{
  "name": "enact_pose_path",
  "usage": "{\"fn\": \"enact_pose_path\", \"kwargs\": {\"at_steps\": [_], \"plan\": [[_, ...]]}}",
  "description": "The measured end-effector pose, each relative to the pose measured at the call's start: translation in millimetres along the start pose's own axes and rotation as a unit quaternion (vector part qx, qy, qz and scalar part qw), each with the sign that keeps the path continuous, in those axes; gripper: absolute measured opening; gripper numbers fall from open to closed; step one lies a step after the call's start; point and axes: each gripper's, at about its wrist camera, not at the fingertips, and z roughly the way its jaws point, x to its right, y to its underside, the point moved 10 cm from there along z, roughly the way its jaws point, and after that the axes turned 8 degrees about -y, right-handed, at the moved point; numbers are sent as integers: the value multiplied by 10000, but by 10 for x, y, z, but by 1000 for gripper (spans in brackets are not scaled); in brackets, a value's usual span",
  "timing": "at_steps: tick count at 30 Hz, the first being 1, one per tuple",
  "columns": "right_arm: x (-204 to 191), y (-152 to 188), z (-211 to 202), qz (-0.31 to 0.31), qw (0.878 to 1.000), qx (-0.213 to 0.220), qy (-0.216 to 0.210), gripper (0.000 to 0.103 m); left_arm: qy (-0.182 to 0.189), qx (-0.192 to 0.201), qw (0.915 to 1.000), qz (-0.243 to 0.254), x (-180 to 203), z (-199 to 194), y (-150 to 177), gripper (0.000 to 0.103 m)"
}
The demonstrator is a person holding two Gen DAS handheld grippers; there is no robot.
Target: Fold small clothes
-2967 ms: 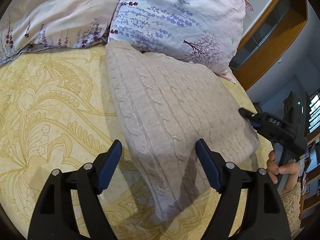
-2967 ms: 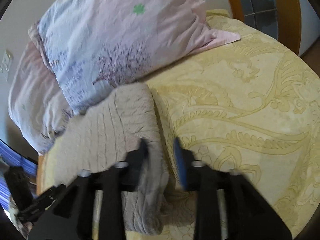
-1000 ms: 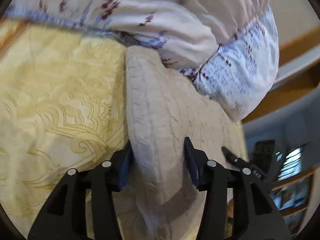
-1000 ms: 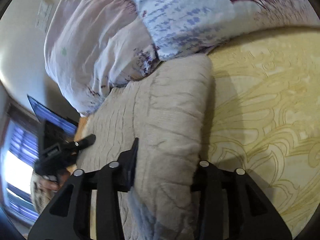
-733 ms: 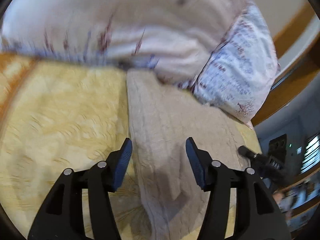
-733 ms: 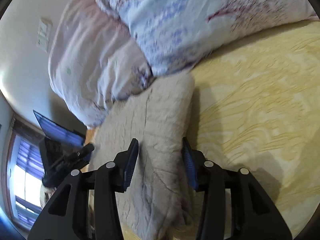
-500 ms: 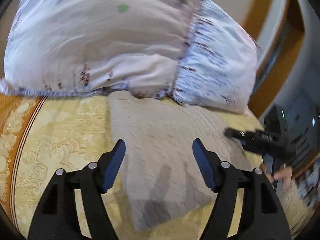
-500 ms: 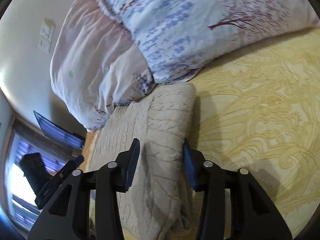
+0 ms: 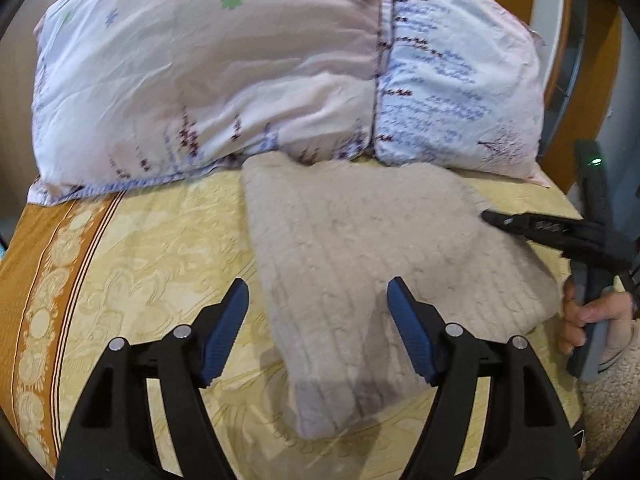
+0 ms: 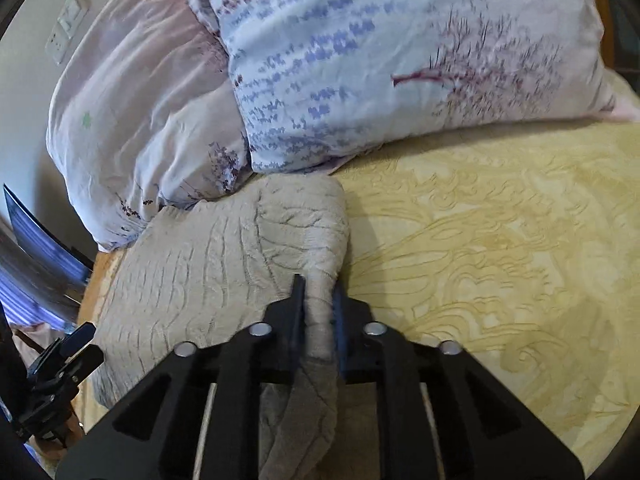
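Ahead of the left tongs (image 9: 316, 330), on the yellow patterned bedspread (image 9: 152, 248), lies the beige cable-knit sweater (image 9: 372, 248), its far edge touching the two floral pillows (image 9: 248, 80) beyond it; the garment already looks doubled into a thick, roughly rectangular pad, with no sleeves showing loose, so I judge the folding well advanced; what seems left is perhaps one last fold or a squaring of the edges, and any other clothes are out of sight. The left tongs stand wide apart, blue pads either side of the sweater's near corner, holding nothing; whether they hover above the knit or graze it I cannot tell. The right tongs (image 10: 318, 300) are drawn nearly together and clamped on a ridge of the sweater's right-hand edge, the knit bunched between the fingers (image 10: 297, 292) and trailing back under the frame; from the left view they reach in from the right over that edge, gripped by the person's right hand (image 9: 588, 316). To the right of these tongs the bedspread carries nothing visible.
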Motion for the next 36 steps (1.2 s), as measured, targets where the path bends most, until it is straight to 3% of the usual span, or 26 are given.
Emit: {"fn": "enact_pose_path", "kwargs": {"at_steps": [2, 6, 10, 12, 14, 19, 21, 25, 27, 29, 31, 34, 36], "plan": [[-55, -1, -196, -198, 9995, 192, 177, 35, -41, 18, 10000, -34, -45, -23, 23, 72], [-377, 136, -543, -739, 9956, 566, -108, 35, -161, 18, 9998, -68, -128, -61, 100, 72], [-688, 480, -555, -1377, 9896, 279, -294, 35, -223, -65, 9997, -50, -153, -29, 190, 72], [-719, 633, -431, -1587, 9873, 27, -112, 35, -231, -102, 9997, -62, -156, -3, 228, 74], [-618, 729, -319, -1707, 9846, -155, 338, 35, -275, -129, 9995, -63, -160, 33, 266, 77], [-587, 760, -296, -1845, 9798, -16, 770, 37, -310, -243, 9992, -85, -130, 150, 386, 80], [-611, 756, -374, -1748, 9825, 75, 640, 43, -196, -229, 9994, -170, -129, 118, 402, 80], [-603, 755, -608, -1579, 9847, 373, 642, 74, -49, -126, 9996, -263, -151, -14, 455, 86], [-566, 754, -696, -1529, 9846, 477, 708, 75, -17, -85, 9995, -295, -159, -78, 494, 90], [-537, 769, -735, -1451, 9854, 513, 734, 86, -121, -37, 9994, -335, -186, -138, 543, 100], [-512, 778, -776, -1408, 9850, 597, 804, 86, -168, 21, 9993, -337, -192, -194, 576, 101], [-475, 807, -789, -1400, 9832, 629, 984, 100, -188, -36, 9992, -364, -183, -237, 641, 101], [-483, 829, -805, -1436, 9817, 693, 1041, 100, -219, -101, 9991, -357, -170, -242, 682, 101]]}}
